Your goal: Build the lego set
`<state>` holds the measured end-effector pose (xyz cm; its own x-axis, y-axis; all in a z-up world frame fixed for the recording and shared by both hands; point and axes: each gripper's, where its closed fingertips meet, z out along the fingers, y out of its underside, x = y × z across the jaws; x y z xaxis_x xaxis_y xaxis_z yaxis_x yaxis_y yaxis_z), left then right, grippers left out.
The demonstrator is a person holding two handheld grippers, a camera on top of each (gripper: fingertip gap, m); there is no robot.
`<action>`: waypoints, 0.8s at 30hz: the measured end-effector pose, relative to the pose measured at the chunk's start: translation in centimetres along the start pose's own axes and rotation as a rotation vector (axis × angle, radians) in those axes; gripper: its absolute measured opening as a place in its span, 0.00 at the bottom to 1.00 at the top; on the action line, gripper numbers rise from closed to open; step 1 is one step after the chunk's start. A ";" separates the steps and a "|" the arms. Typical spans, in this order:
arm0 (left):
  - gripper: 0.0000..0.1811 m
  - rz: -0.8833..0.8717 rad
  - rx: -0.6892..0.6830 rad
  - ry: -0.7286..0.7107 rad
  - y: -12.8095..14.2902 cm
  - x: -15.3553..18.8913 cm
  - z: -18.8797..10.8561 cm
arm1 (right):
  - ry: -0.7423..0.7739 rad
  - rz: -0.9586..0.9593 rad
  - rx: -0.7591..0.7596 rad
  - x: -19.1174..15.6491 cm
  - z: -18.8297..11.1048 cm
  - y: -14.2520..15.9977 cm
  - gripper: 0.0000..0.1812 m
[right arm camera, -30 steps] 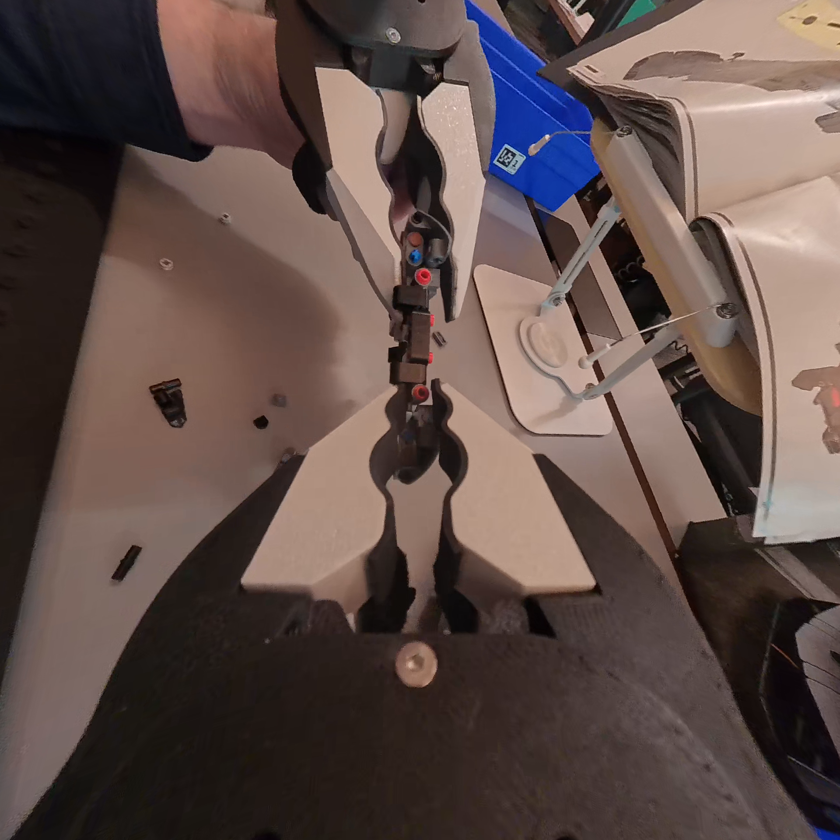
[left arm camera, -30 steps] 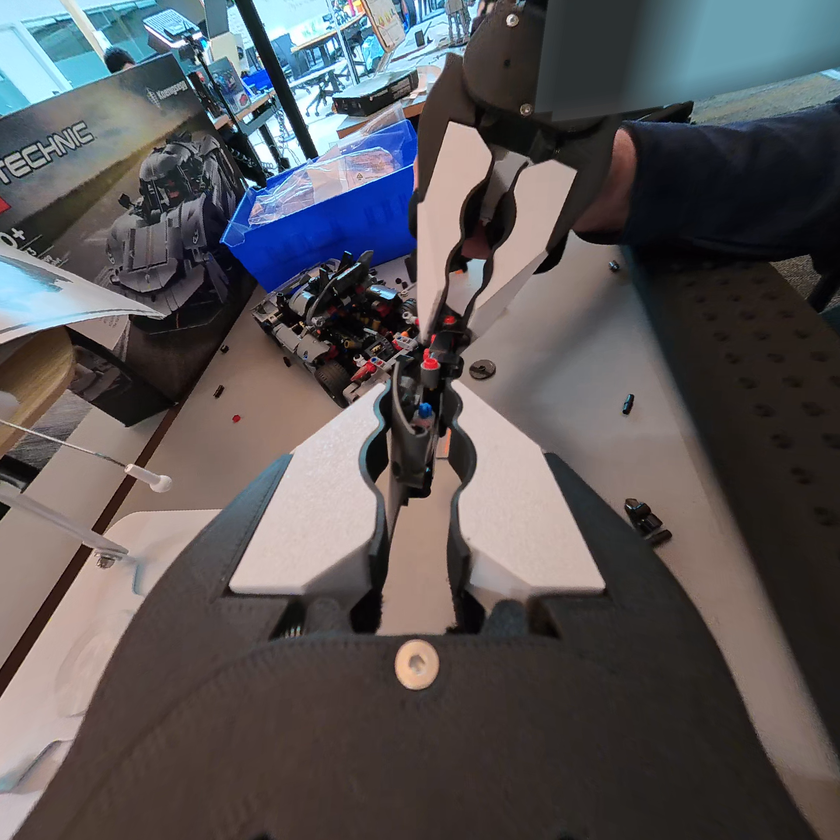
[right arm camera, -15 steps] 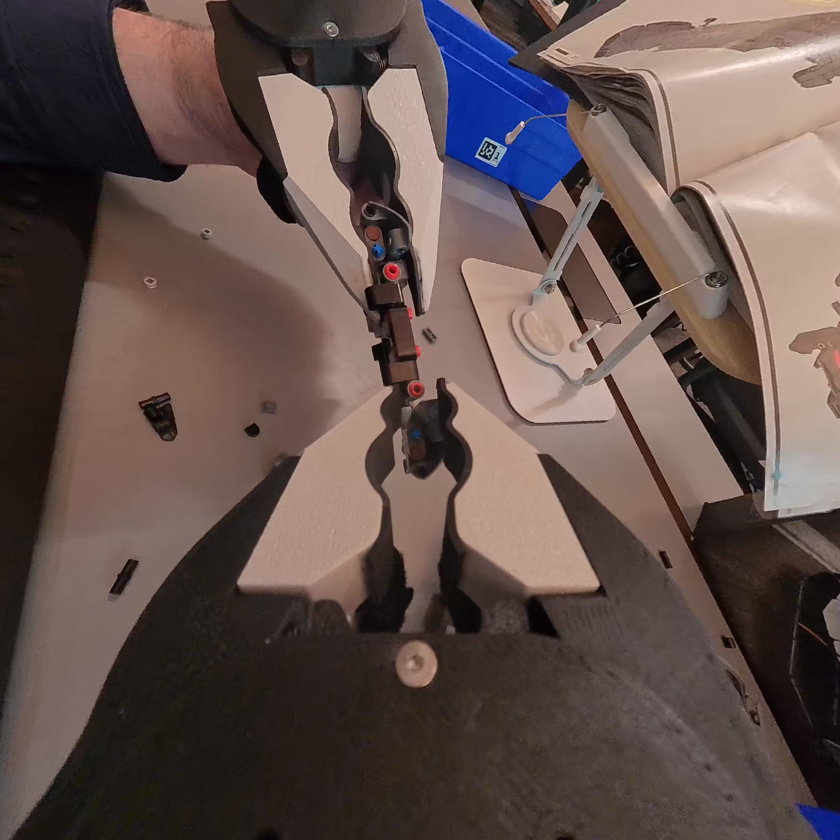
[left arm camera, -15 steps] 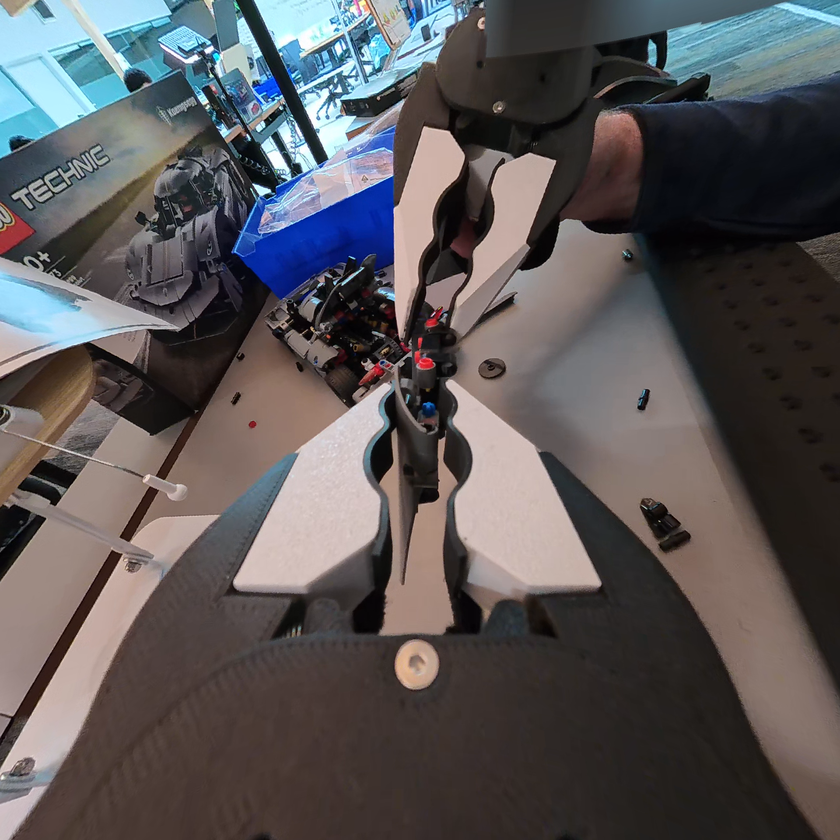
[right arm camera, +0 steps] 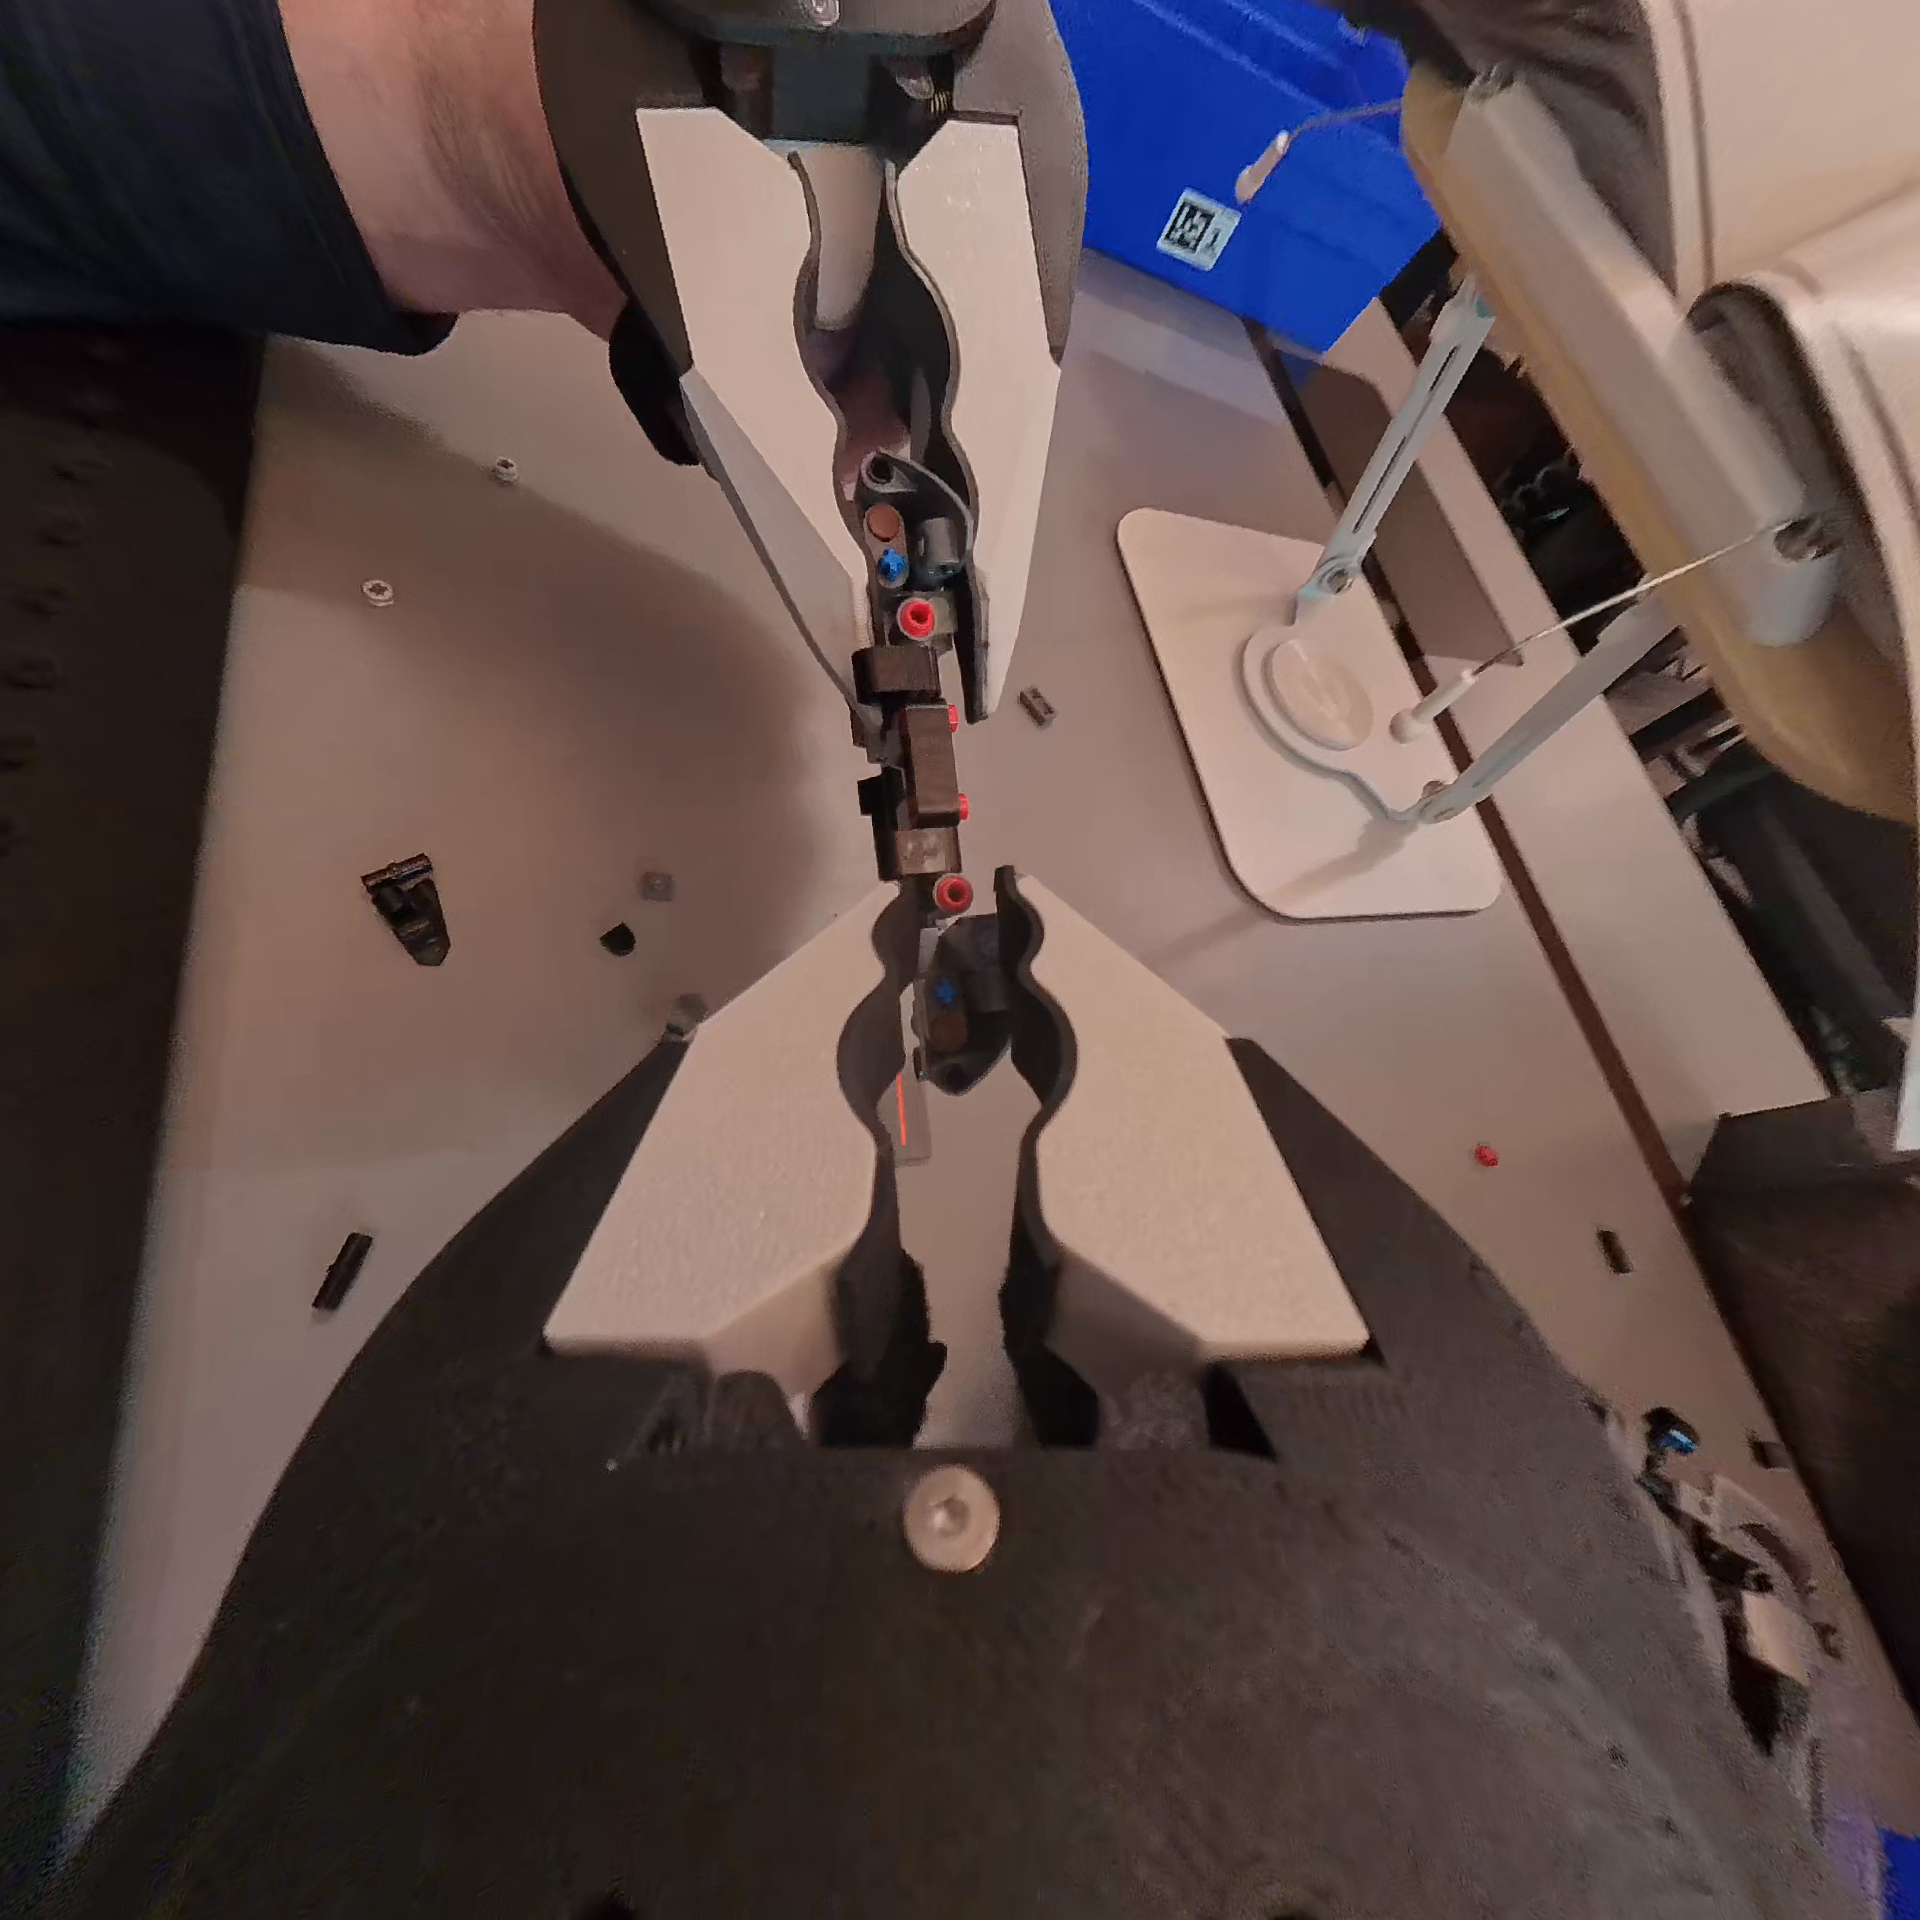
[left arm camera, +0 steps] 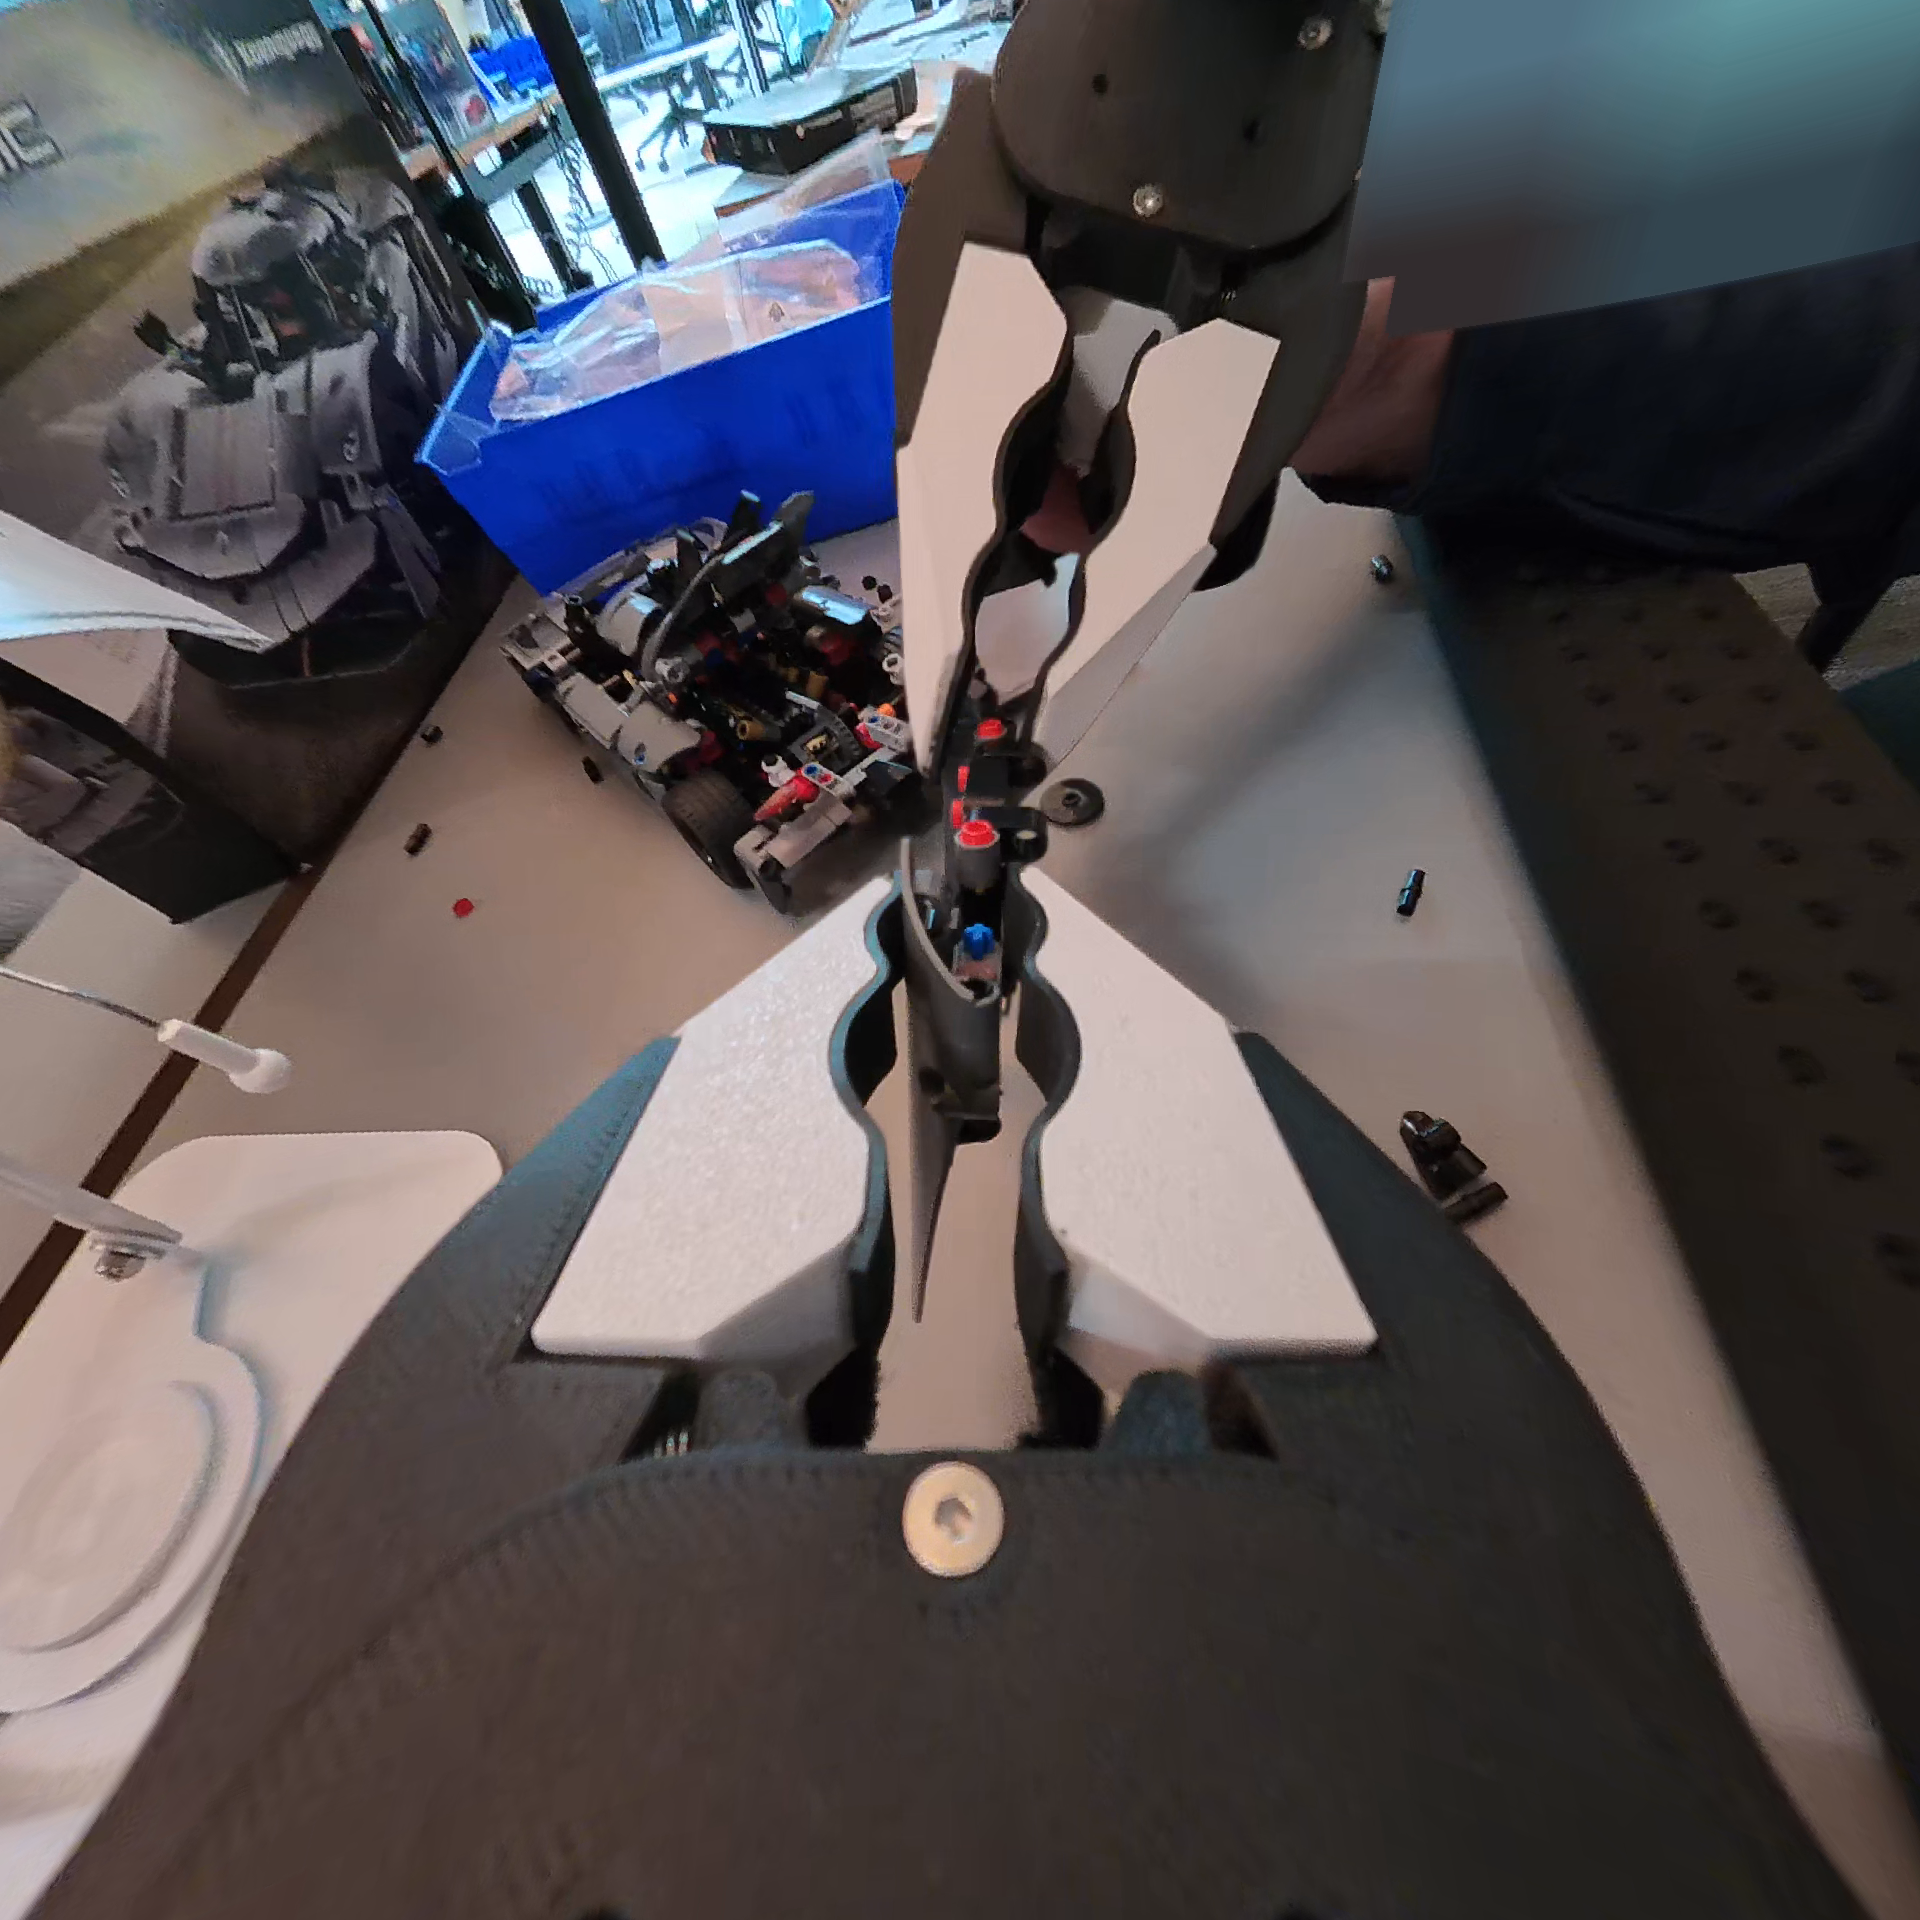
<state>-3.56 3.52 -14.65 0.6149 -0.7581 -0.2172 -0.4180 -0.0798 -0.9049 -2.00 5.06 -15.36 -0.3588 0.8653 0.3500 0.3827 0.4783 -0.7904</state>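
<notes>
We work over a pale tabletop (left arm camera: 1195, 727), where the set's dark box (left arm camera: 208, 416) stands at the far left, a blue bin (left arm camera: 665, 436) of clear bags sits behind, and the half-built car (left arm camera: 727, 707) rests just in front of the bin. A white page-holder stand (right arm camera: 1340, 748) sits off to the side, well apart from our work.

Above the tabletop we hold a slim dark sub-assembly (right arm camera: 920, 769) in the air between the two tools. Our left gripper (left arm camera: 961, 997) has its fingers (left arm camera: 769, 1122) pinching one end, where a grey curved panel and a blue pin show. Our right gripper (right arm camera: 956, 1008) has its fingers pinching the other end, so each tool clamps its own half and the black beams with red pins (right arm camera: 951, 891) bridge the gap.

We judge the step to be pressing the two halves together. To do it well we should keep both tools in one straight line, push squarely along the pins, and avoid twisting, since a small sideways load could pop the beams apart. Loose black connectors (left arm camera: 1449, 1164) lie scattered nearby.
</notes>
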 end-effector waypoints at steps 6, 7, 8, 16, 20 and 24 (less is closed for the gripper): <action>0.07 -0.044 -0.033 -0.007 1.4 -0.7 0.4 | -0.037 0.082 -0.009 0.1 0.2 0.5 0.10; 0.07 -0.046 -0.037 -0.004 1.6 -0.7 0.4 | -0.039 0.092 -0.006 0.1 0.1 0.5 0.10; 0.07 -0.051 -0.027 -0.002 1.6 -0.7 0.4 | -0.038 0.104 -0.007 0.2 0.1 0.6 0.10; 0.07 -0.045 -0.012 0.024 1.7 -0.3 0.4 | 0.011 0.189 0.010 1.8 -0.5 0.8 0.08; 0.07 -0.048 -0.019 0.049 1.9 0.1 0.3 | 0.018 0.228 0.010 2.3 -0.7 1.1 0.07; 0.07 -0.045 -0.028 0.064 2.0 0.3 0.3 | 0.014 0.226 0.000 2.2 -0.4 1.3 0.07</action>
<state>-4.03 3.27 -16.64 0.5897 -0.7933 -0.1513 -0.4100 -0.1327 -0.9024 -1.92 7.67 -15.39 -0.2523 0.9524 0.1709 0.4518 0.2722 -0.8496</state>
